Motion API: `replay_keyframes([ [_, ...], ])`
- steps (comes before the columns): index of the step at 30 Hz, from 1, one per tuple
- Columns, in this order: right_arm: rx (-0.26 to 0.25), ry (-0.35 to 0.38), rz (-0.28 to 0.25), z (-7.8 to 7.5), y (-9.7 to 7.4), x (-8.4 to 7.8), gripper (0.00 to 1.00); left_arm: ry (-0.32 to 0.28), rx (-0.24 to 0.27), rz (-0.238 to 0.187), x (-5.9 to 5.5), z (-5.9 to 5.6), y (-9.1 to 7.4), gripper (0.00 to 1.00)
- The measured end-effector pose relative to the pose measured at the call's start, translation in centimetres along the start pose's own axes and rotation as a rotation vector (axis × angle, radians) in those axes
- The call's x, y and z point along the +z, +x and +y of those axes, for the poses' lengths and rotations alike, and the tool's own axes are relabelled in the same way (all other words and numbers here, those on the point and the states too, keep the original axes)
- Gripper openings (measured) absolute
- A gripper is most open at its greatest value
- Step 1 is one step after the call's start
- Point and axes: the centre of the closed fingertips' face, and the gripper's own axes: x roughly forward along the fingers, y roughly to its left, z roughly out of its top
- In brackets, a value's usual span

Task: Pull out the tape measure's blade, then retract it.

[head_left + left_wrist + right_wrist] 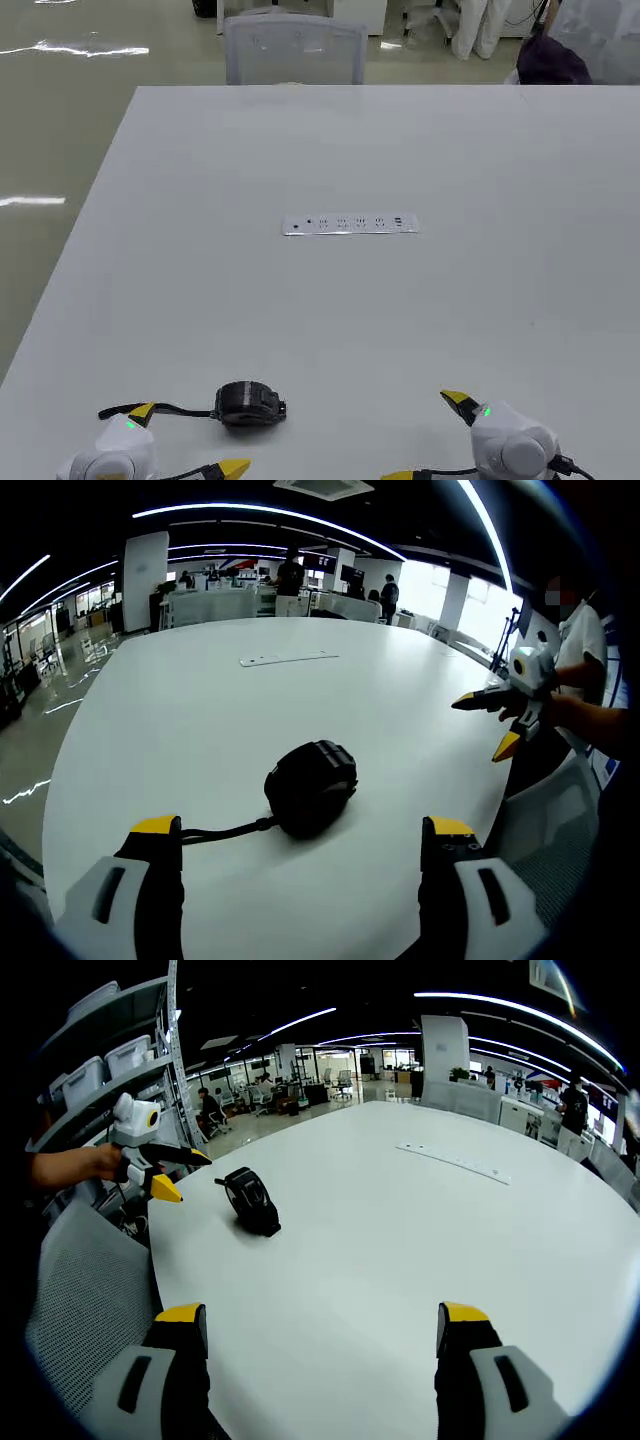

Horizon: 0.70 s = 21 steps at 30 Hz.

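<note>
A black tape measure (250,404) lies on the white table (350,300) near its front edge, with a thin black wrist strap (180,409) trailing to the left. In the left gripper view the tape measure (312,786) sits just ahead, between the spread jaws of my left gripper (305,830), which is open and not touching it. The left gripper (190,440) is at the bottom left of the head view. My right gripper (430,435) is open at the bottom right, well away from the tape measure (251,1200). No blade shows outside the case.
A flush strip of power sockets (349,224) is set into the middle of the table. A grey chair (293,50) stands at the far edge. People stand in the background beyond the table.
</note>
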Motion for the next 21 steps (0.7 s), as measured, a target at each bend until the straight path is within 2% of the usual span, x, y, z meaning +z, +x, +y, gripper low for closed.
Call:
replay_keyframes([
  [3, -0.007, 0.005, -0.007, 0.1, -0.4, 0.1, 0.97, 0.009, -0.009, 0.0, -0.1, -0.3, -0.2, 0.99],
  [7, -0.014, 0.011, -0.012, 0.1, -0.9, 0.2, 0.97, 0.049, -0.017, 0.002, -0.2, -0.8, -0.7, 0.99],
  [21, -0.03, 0.008, -0.023, 0.4, -2.6, 0.8, 0.98, 0.095, -0.026, 0.011, -0.7, -0.6, -2.7, 0.99],
])
